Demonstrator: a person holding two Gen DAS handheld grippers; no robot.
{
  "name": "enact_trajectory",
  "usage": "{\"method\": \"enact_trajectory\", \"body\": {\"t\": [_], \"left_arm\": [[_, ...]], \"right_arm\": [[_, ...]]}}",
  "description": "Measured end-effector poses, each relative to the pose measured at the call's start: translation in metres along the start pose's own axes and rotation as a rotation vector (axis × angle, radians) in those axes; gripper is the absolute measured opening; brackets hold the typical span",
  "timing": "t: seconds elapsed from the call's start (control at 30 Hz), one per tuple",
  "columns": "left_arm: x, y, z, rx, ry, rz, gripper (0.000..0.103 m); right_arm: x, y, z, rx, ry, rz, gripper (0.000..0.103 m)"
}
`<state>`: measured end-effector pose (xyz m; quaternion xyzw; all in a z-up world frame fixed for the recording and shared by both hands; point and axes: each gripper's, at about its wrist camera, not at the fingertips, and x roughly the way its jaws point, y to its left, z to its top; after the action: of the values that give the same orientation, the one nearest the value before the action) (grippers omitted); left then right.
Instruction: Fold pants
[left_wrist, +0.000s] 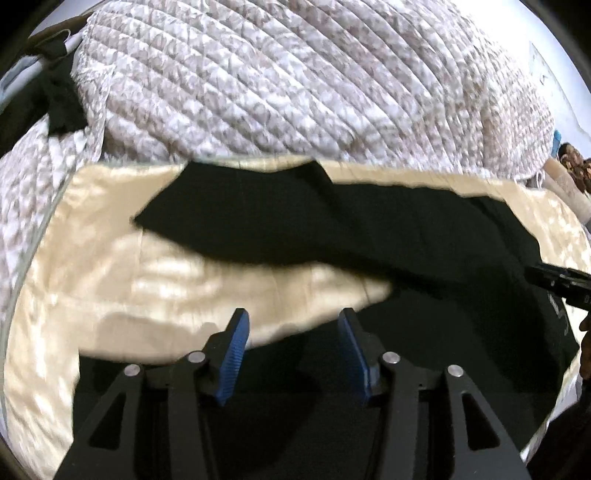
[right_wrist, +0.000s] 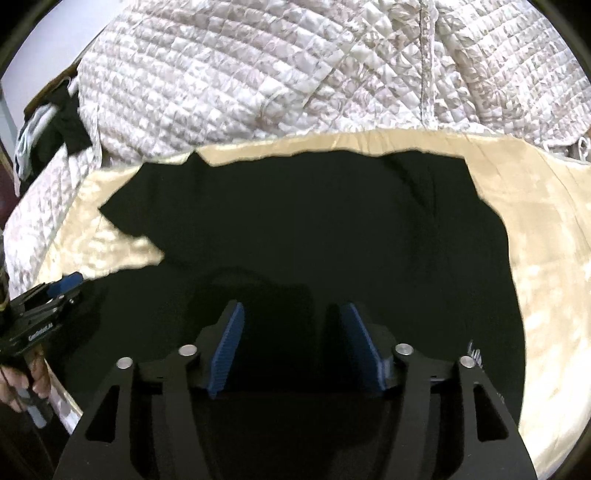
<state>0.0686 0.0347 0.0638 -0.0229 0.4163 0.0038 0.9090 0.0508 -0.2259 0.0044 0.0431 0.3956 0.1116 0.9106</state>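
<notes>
Black pants (left_wrist: 369, 229) lie spread on a cream satin sheet (left_wrist: 110, 288); in the right wrist view the pants (right_wrist: 314, 229) fill the middle. My left gripper (left_wrist: 293, 319) stands open above the near edge of the pants, with nothing between its blue pads (left_wrist: 236, 347). My right gripper (right_wrist: 291, 314) is open too, hovering over the dark cloth, nothing pinched. The right gripper's tip (left_wrist: 554, 282) shows at the right edge of the left wrist view. At the left edge of the right wrist view the left gripper (right_wrist: 59, 288) appears, held by a hand (right_wrist: 22, 376).
A quilted floral bedspread (left_wrist: 295, 81) is bunched behind the sheet. Dark clothes (right_wrist: 55, 129) hang at the far left. The sheet's edge (right_wrist: 546, 406) runs down the right side.
</notes>
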Motion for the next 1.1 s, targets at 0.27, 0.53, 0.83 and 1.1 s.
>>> {"method": "enact_trajectory", "body": {"t": [0.27, 0.53, 0.83, 1.1], "left_arm": [[0.054, 0.01, 0.074, 0.0, -0.013, -0.026, 0.065], [0.121, -0.006, 0.121, 0.032, 0.023, -0.038, 0.066], [0.185, -0.021, 0.132, 0.057, 0.128, 0.015, 0.056], [0.161, -0.039, 0.123, 0.124, 0.01, 0.033, 0.006]], "right_arm": [[0.031, -0.033, 0.061, 0.028, 0.003, -0.008, 0.063], [0.075, -0.05, 0.115, -0.005, 0.018, -0.057, 0.064], [0.142, -0.05, 0.146, -0.061, 0.111, -0.115, 0.065], [0.141, -0.034, 0.15, -0.131, 0.09, -0.115, 0.009]]}}
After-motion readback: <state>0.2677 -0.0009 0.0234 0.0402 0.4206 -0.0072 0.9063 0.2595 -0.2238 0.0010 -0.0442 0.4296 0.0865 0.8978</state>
